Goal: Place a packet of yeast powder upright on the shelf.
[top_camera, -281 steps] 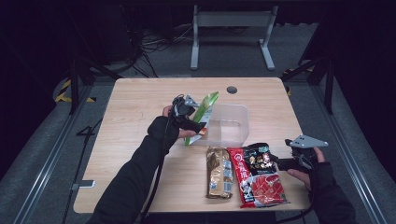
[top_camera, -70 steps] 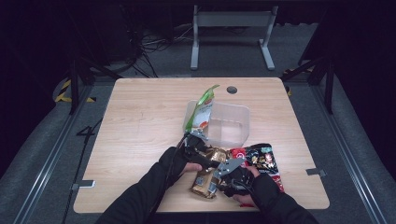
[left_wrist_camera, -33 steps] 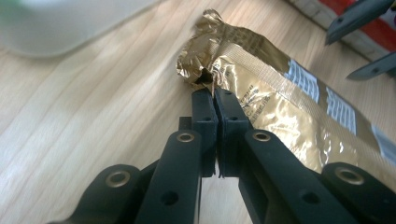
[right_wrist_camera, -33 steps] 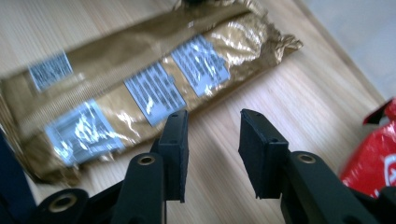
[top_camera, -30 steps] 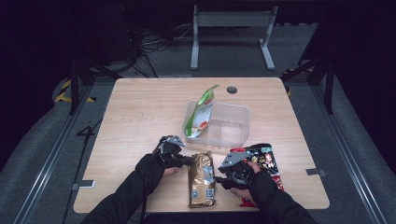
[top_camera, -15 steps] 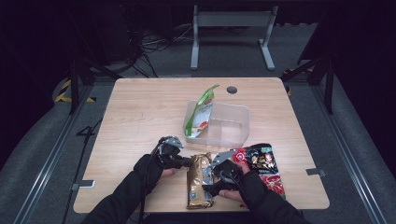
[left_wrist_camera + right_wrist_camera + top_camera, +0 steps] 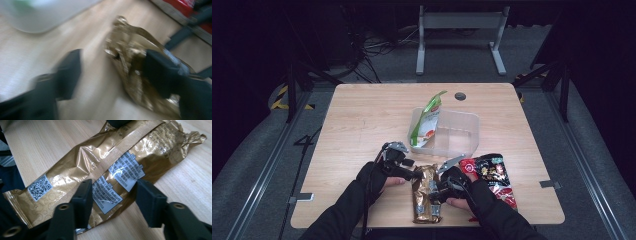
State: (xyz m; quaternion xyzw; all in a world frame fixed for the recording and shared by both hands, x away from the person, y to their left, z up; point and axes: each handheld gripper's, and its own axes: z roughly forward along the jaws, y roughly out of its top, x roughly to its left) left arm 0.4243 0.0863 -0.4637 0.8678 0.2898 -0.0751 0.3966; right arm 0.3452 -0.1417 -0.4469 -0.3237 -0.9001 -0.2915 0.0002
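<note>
gold bag (image 7: 105, 167): a square code and white labels, print too small to read | floor (image 7: 304, 145): number "4"

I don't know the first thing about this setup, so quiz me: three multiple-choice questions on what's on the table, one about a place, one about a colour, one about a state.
1. Where is the green packet?
A. standing in the clear tub
B. flat by the red packet
C. on the floor

2. What colour is the packet between the two grippers?
A. blue
B. gold
C. white

3. How do the right gripper's jaws stand?
A. shut tight with nothing between them
B. open over the packet
C. clamped on the tub

Answers: 1 A, it leans up out of the tub. 2 B, shiny gold foil. 3 B, the label shows between the spread jaws.
</note>
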